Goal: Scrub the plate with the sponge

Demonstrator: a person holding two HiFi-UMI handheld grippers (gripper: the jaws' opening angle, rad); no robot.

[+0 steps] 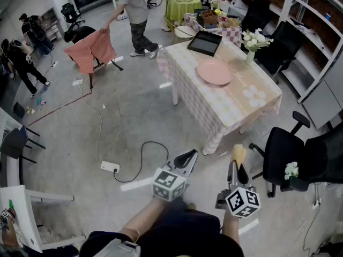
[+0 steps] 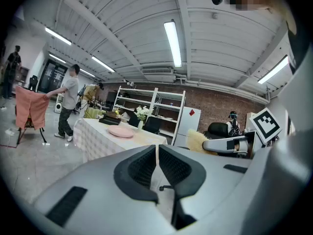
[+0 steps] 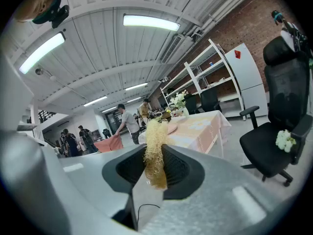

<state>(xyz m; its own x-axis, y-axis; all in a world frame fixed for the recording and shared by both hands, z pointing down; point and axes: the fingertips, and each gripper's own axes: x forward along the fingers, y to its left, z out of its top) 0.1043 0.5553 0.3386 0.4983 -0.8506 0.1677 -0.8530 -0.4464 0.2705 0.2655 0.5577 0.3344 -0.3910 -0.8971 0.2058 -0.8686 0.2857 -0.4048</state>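
Observation:
A round pink plate (image 1: 215, 72) lies on the table (image 1: 252, 108) with the checked pink cloth, well ahead of me. It shows small in the left gripper view as the plate (image 2: 121, 131) and is partly hidden behind the sponge in the right gripper view. My right gripper (image 1: 238, 164) is shut on a yellow fibrous sponge (image 1: 238, 153), which sticks up between the jaws as the sponge (image 3: 155, 153). My left gripper (image 1: 186, 158) hangs shut with nothing in it, over the floor short of the table. Both grippers are far from the plate.
A black tray (image 1: 204, 42), a vase of white flowers (image 1: 253, 42) and boxes stand on the table's far end. A black office chair (image 1: 292, 159) is at my right. A cable and power strip (image 1: 110, 167) lie on the floor. A person (image 1: 134, 15) stands beyond by a draped chair (image 1: 92, 50).

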